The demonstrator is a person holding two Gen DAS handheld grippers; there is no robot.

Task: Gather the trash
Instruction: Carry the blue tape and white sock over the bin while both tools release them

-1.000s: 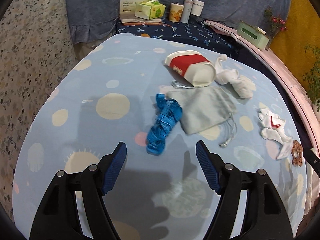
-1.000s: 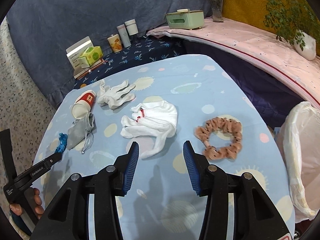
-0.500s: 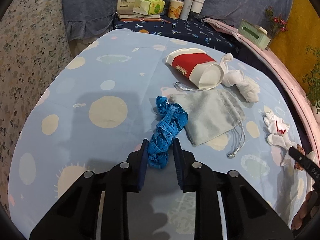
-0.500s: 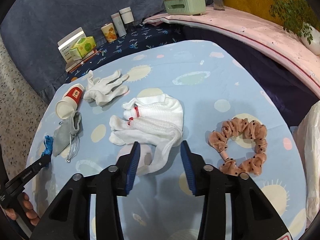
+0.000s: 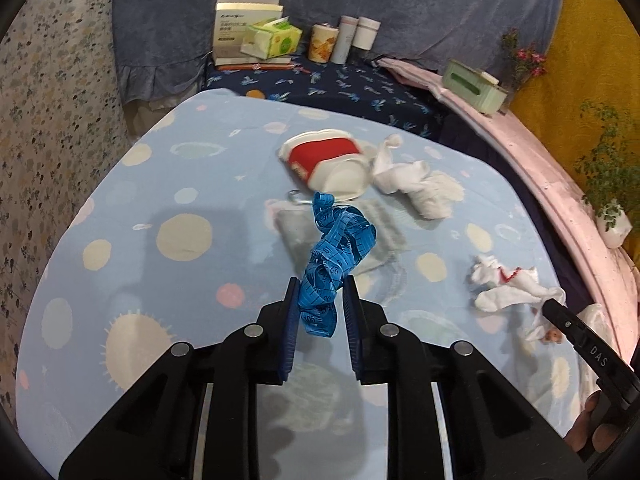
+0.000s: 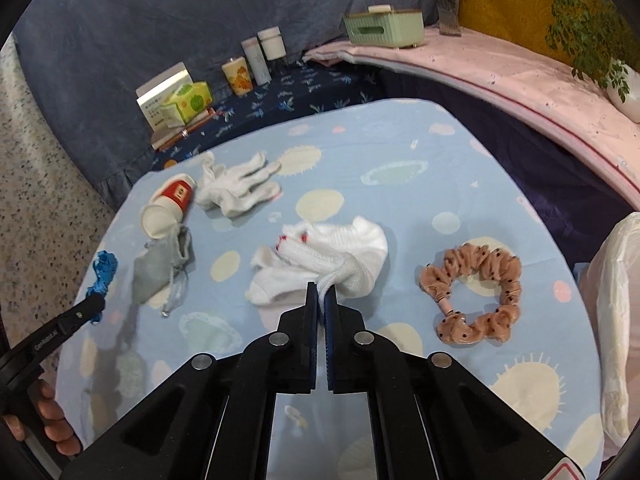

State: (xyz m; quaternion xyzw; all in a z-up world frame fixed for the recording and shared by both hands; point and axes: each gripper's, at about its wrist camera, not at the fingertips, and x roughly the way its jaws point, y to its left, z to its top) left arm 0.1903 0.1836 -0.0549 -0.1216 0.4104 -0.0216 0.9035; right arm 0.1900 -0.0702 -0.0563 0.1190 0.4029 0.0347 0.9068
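My left gripper (image 5: 320, 294) is shut on a blue tape measure (image 5: 338, 248) and holds it lifted above the blue spotted tablecloth (image 5: 160, 280); it also shows in the right wrist view (image 6: 103, 270). My right gripper (image 6: 321, 298) is shut on the cuff of a white sock (image 6: 332, 256) that still lies on the cloth. A red and white paper cup (image 5: 326, 160) lies on its side. A grey drawstring pouch (image 6: 160, 266) lies beside it. White gloves (image 6: 236, 186) lie behind the sock.
A peach scrunchie (image 6: 476, 292) lies right of the sock. A white bag-lined bin (image 6: 616, 312) stands off the table's right edge. Boxes and tins (image 5: 276, 36) stand on the dark cloth behind. A green tissue box (image 6: 384, 26) sits on the pink ledge.
My left gripper closed on the blue tape measure and lifted it off the cloth. My right gripper moved forward and shut on the white sock's cuff.
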